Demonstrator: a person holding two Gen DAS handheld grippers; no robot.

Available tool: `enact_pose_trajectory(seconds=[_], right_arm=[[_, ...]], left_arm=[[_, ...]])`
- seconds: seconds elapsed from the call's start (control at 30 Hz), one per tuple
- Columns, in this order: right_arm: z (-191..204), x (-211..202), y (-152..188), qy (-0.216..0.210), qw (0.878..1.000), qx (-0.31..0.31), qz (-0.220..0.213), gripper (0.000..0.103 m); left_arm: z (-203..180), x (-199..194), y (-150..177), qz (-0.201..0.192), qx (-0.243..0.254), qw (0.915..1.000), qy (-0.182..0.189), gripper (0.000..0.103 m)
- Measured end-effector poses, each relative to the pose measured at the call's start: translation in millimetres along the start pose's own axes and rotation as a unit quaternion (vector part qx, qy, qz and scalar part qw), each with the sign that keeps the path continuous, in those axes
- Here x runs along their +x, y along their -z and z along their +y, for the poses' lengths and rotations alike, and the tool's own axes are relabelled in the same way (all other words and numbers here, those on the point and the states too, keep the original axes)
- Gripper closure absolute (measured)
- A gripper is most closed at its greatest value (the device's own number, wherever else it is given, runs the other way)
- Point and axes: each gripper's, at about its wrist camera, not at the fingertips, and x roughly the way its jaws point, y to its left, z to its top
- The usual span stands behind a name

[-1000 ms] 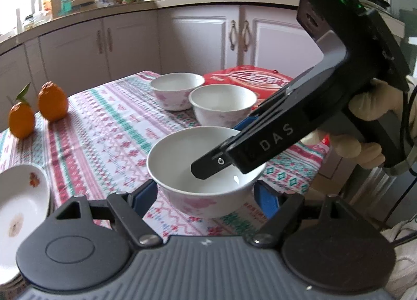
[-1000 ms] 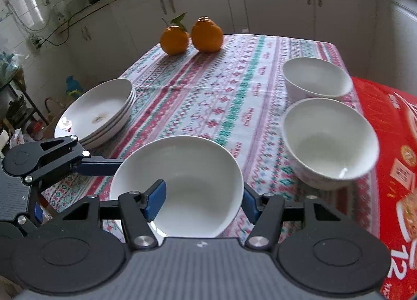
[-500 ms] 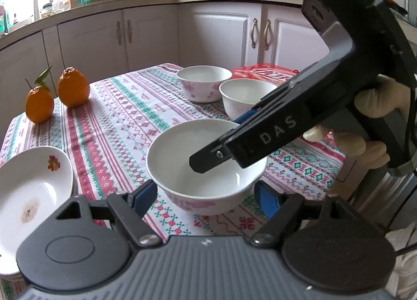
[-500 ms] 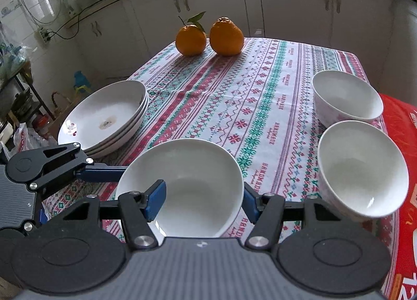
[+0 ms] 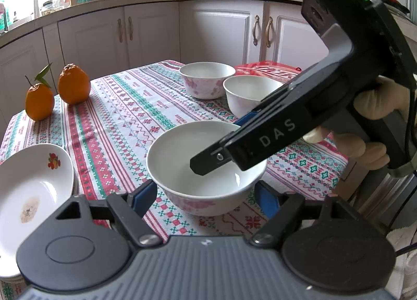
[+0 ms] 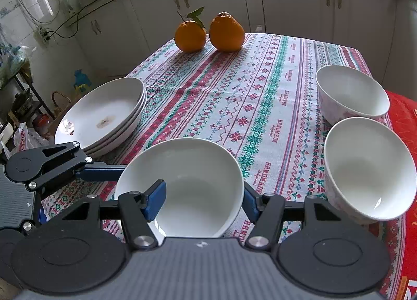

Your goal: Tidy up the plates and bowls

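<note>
A white bowl with pink flowers stands near the table's front edge. My left gripper is open, its blue fingers on either side of the bowl's base. My right gripper straddles the bowl's rim: its left finger is inside the bowl, its right finger outside. Whether it pinches the wall is unclear. Two more white bowls stand side by side at the right. A stack of white plates sits at the left edge.
Two oranges stand at the far side of the patterned tablecloth. A red box lies under the tablecloth's right side. Kitchen cabinets run behind the table.
Both views have shifted slightly; the other bowls and oranges sit further off in frame. Both grippers stay around the near bowl.
</note>
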Motion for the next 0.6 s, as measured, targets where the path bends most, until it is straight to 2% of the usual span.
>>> enact_pose_trajectory(seconds=[0.23, 0.3, 0.37, 0.5, 0.6], right_arm=[[2, -1, 1, -0.006, 1.000, -0.004, -0.006, 0.031], [4, -1, 2, -0.005, 1.000, -0.009, -0.009, 0.025], [5, -5, 3, 0.008, 1.000, -0.013, -0.021, 0.005], [3, -20, 4, 0.014, 0.999, -0.020, -0.039, 0.003], [2, -36, 7, 0.034, 0.997, -0.028, -0.058, 0.000]], left_arm=[[0, 1, 2, 0.002, 0.000, 1.0000, 0.000, 0.021], [-1, 2, 2, 0.008, 0.001, 1.0000, 0.004, 0.020], [1, 1, 2, 0.013, -0.005, 0.9998, 0.017, 0.015], [2, -8, 2, 0.026, -0.008, 0.9991, 0.033, 0.013], [3, -19, -3, 0.035, 0.000, 0.9985, 0.042, 0.013]])
